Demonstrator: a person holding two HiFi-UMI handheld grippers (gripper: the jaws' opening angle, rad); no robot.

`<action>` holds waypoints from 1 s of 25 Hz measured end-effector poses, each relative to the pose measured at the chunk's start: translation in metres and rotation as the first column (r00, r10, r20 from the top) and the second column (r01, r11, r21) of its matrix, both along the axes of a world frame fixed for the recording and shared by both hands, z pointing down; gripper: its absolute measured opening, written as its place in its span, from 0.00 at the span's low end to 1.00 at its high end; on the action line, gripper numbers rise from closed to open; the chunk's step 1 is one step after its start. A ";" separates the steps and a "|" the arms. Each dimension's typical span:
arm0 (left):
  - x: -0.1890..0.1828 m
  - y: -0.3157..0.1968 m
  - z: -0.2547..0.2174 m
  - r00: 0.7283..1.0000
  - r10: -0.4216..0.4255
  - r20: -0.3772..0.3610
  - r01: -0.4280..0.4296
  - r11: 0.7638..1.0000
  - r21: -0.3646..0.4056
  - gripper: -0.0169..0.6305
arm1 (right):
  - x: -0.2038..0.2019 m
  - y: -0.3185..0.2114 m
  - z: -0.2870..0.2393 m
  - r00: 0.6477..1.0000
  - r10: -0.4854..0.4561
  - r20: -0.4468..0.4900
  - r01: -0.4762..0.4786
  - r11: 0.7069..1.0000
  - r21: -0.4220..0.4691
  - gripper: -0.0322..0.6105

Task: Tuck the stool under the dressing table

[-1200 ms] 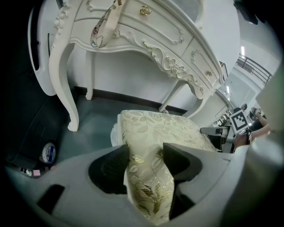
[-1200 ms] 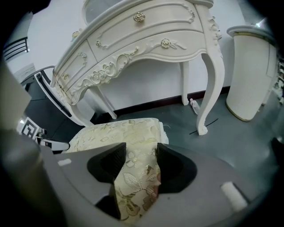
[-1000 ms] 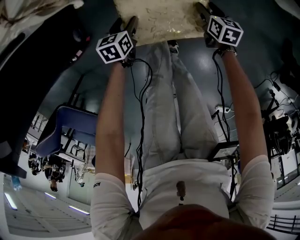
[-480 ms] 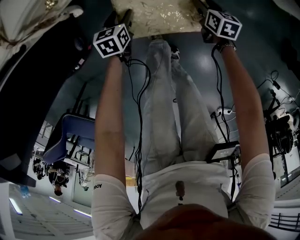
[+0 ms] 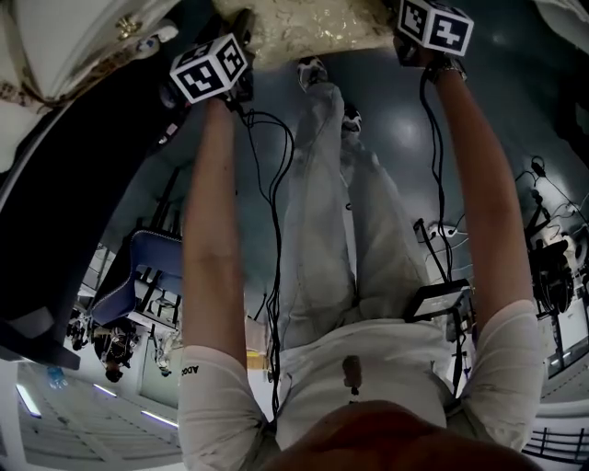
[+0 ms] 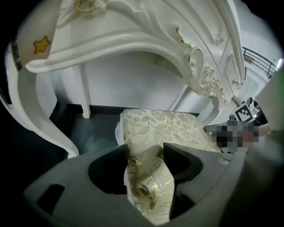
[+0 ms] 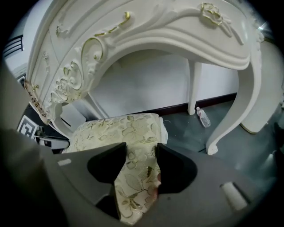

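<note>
The stool (image 6: 165,126), padded in cream fabric with gold leaves, stands on the dark floor in front of the white carved dressing table (image 6: 133,40). In the head view only the stool's near edge (image 5: 313,28) shows at the top. My left gripper (image 6: 145,156) is shut on the cushion's near left edge; its marker cube (image 5: 210,69) is in the head view. My right gripper (image 7: 141,156) holds the near right edge of the stool (image 7: 116,128), its jaws opening slightly with the fabric pinched between them. The table's arch (image 7: 177,31) rises over the stool.
A curved white table leg (image 7: 235,115) stands right of the stool, another leg (image 6: 44,119) on its left. A small plastic bottle (image 7: 203,117) lies on the floor by a rear leg. A blue chair (image 5: 138,267) and cables are behind the person.
Both grippers and the stool have slid up the head view, toward the dressing table. The person's arms have stretched out and one foot has stepped forward.
</note>
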State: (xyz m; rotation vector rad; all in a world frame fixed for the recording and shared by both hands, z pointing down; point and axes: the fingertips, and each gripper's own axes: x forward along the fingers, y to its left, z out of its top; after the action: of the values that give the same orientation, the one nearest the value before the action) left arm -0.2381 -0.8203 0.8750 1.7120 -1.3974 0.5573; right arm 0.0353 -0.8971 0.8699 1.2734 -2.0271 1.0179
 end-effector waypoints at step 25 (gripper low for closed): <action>0.032 0.115 0.025 0.993 0.053 0.107 -0.038 0.990 -0.138 0.36 | 0.016 0.122 0.024 0.992 -0.042 -0.122 0.027 0.992 -0.123 0.37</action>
State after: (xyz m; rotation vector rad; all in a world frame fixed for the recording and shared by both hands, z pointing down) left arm -0.2057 -0.7055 0.9001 1.6278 -1.3672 0.7653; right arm 0.0517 -0.7750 0.8942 1.2036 -1.8587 1.0045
